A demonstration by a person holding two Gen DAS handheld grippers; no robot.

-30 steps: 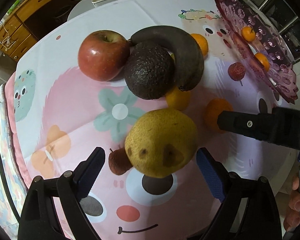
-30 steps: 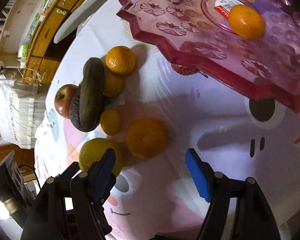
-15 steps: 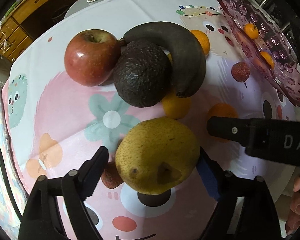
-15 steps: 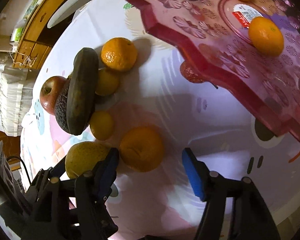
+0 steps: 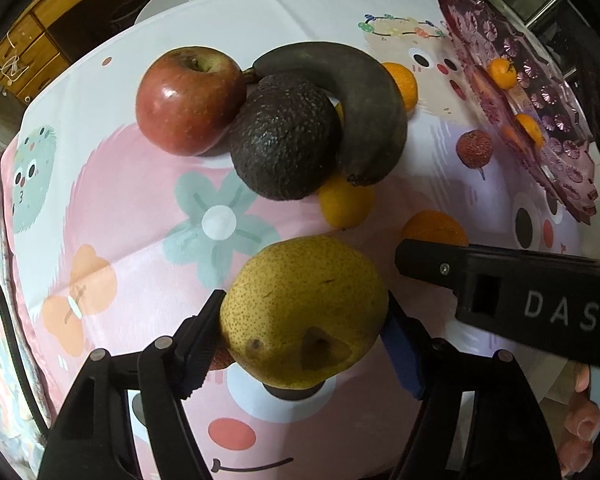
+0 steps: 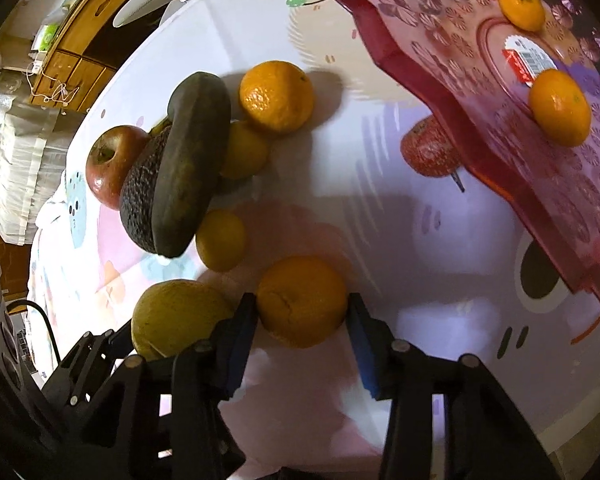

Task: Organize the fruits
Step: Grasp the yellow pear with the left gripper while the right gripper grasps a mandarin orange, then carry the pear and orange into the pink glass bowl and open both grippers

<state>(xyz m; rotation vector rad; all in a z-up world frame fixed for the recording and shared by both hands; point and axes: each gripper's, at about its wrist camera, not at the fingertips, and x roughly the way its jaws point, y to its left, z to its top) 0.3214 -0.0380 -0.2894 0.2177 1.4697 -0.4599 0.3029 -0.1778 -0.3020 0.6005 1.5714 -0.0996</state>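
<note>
Left gripper (image 5: 304,320) is clamping the one pear (image 5: 300,312); right gripper (image 6: 302,316) is closing on an orange (image 6: 302,300), pads touching both sides. Lying on the tablecloth (image 5: 120,200): one apple (image 5: 188,100), one avocado (image 5: 284,140), one dark banana (image 5: 364,100), two small yellow citrus (image 6: 220,246). Two mandarins are sitting on the purple tray (image 6: 440,40), beside a red-white label, text unreadable. "DAS" is showing on the right gripper's arm.

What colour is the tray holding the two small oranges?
Translucent pinkish red tray with a pinwheel pattern; clearest in the right wrist view.
</note>
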